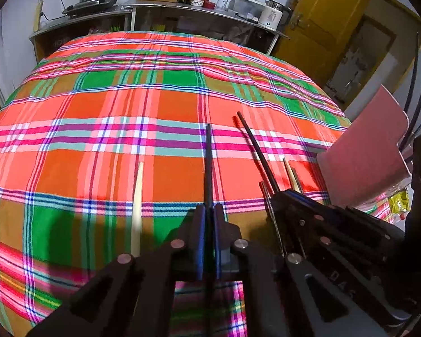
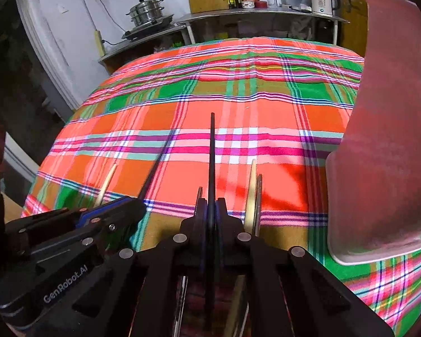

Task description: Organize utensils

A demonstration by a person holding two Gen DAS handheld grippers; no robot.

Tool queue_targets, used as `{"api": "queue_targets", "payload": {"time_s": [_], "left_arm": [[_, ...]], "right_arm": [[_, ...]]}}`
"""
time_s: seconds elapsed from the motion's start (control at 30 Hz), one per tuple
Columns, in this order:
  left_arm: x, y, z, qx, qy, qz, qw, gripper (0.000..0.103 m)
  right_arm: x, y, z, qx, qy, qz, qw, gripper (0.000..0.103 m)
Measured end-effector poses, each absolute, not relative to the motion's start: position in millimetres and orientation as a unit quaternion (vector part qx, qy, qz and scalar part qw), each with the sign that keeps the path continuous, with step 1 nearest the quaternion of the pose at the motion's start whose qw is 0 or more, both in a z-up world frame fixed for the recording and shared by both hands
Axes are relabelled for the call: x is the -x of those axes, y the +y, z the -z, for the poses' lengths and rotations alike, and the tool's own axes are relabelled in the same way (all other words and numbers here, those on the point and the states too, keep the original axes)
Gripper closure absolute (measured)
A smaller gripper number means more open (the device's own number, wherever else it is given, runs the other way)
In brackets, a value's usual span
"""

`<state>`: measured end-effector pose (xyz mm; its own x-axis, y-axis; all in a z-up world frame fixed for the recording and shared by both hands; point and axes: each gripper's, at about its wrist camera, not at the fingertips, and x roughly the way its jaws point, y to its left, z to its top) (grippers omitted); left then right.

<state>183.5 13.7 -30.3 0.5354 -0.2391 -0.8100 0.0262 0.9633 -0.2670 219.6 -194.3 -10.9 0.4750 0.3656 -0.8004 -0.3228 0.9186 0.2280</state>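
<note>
Each gripper [image 1: 209, 213] [image 2: 209, 206] clamps a black chopstick [image 1: 208, 151] [image 2: 212, 146] between its pads

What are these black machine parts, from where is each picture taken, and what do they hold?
They are two hand-held grippers, each with a wide-angle camera looking along its fingers. One picture comes from the left gripper, the other from the right gripper; each also shows its neighbour at the side. Each is shut on one thin black chopstick: the left one and the right one. Below lies a bright checked orange, green and pink cloth. On it lie pale wooden chopsticks and a pink plastic holder standing on the right. Kitchen shelves stand behind.
</note>
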Motion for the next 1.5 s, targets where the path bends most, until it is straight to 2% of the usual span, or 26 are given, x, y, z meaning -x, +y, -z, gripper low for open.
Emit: {"api": "queue_targets", "payload": {"time_s": [0.83, 1.1, 1.5], "left_arm": [[-114.2, 23.3, -75.4, 0.11, 0.381, 0.109, 0.912, 0.097], [-102.8, 14.7, -91.7, 0.101, 0.37, 0.118, 0.916, 0.097], [-99.3, 1.1, -100.3, 0.092, 0.371, 0.134, 0.914, 0.097]], "right_arm": [[-152.5, -224.0, -87.9, -0.073, 0.357, -0.274, 0.89, 0.097], [-134.2, -241.5, -108.3, -0.087, 0.323, -0.288, 0.897, 0.097], [-130.8, -262.4, -108.6, -0.1, 0.314, -0.287, 0.9, 0.097]]}}
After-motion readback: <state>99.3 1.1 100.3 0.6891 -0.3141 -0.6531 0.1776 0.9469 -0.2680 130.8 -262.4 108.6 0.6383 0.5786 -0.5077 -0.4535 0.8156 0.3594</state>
